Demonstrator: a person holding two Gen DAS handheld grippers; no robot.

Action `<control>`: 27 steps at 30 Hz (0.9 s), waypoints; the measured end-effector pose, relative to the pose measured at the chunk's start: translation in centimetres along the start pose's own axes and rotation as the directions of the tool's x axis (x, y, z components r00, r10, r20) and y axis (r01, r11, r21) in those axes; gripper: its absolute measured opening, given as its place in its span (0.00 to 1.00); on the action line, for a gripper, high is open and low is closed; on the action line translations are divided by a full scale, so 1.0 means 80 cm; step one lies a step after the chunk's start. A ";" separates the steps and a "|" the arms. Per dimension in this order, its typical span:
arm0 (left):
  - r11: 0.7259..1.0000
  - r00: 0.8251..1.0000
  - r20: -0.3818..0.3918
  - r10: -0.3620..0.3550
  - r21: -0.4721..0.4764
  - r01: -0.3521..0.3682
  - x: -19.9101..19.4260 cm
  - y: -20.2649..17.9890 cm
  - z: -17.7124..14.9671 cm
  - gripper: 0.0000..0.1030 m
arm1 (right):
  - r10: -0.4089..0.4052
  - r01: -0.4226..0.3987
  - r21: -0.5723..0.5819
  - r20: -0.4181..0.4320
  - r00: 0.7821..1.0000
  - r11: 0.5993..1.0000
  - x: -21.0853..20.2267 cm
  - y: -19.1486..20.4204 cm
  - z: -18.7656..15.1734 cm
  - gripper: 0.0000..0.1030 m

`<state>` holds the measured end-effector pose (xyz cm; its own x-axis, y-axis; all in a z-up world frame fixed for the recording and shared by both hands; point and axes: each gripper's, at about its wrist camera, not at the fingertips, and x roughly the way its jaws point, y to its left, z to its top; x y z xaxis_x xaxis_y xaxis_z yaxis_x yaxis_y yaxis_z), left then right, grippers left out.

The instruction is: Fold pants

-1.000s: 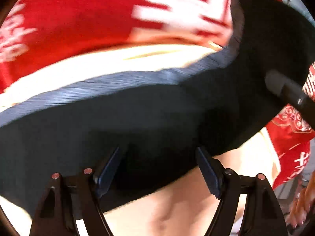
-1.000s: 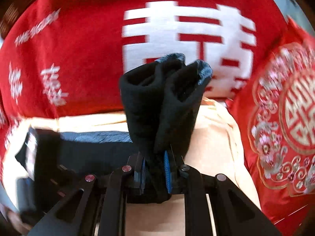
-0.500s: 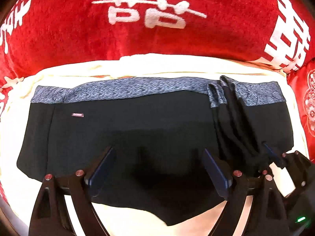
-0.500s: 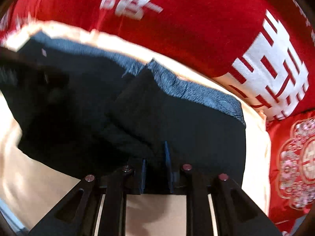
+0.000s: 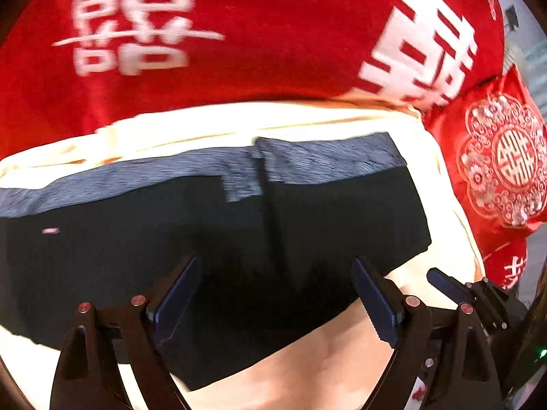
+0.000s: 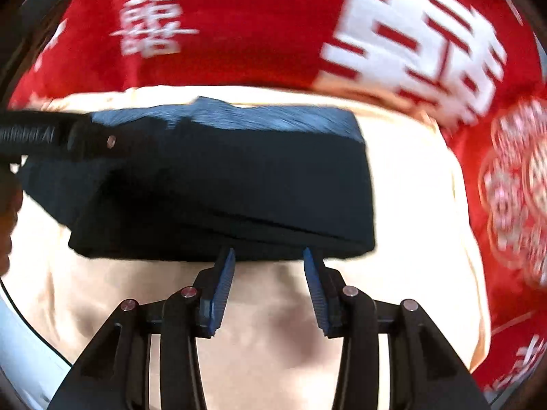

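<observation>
Lying flat on a cream sheet [image 5: 342, 119], the black pants [image 5: 171, 239] are folded over themselves, with the grey patterned waistband [image 5: 324, 160] along the 12 o'clock edge. One folded layer overlaps the other; its edge runs down the middle of the left wrist view. A small pink label [image 5: 50, 230] sits on the black cloth toward 9 o'clock.

Left gripper [image 5: 273, 304]: jaws wide apart, hovering over the 6 o'clock part of the pants; nothing is between the pads, and no contact is visible. Its fingers [image 5: 177, 294] show blue pads.

Right gripper [image 6: 268, 273]: jaws have just been opening and now stand partly apart, with only cream sheet showing between them. The fingertips sit just at the 6 o'clock hem of the pants [image 6: 222, 188]; whether they touch the cloth cannot be told. The cloth is not pinched.

Red blanket [image 5: 273, 34] with white characters fills the 12 o'clock part of both views. Red embroidered cushion [image 5: 502, 164] lies at 3 o'clock, beside the sheet. Both frames are blurred by motion.
</observation>
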<state>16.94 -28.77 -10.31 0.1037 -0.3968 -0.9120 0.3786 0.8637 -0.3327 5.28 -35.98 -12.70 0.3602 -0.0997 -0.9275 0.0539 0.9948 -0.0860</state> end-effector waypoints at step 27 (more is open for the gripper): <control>1.000 0.996 -0.082 0.026 -0.002 -0.026 0.051 0.021 -0.023 0.06 | 0.162 -0.158 0.202 -0.004 0.987 0.967 0.057 -0.092 0.068 0.44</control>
<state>16.34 -28.40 -15.05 0.0377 -0.3472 -0.9370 0.3735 0.8746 -0.3090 11.59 -43.89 -14.34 0.3605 0.0628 -0.9306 0.1832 0.9735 0.1367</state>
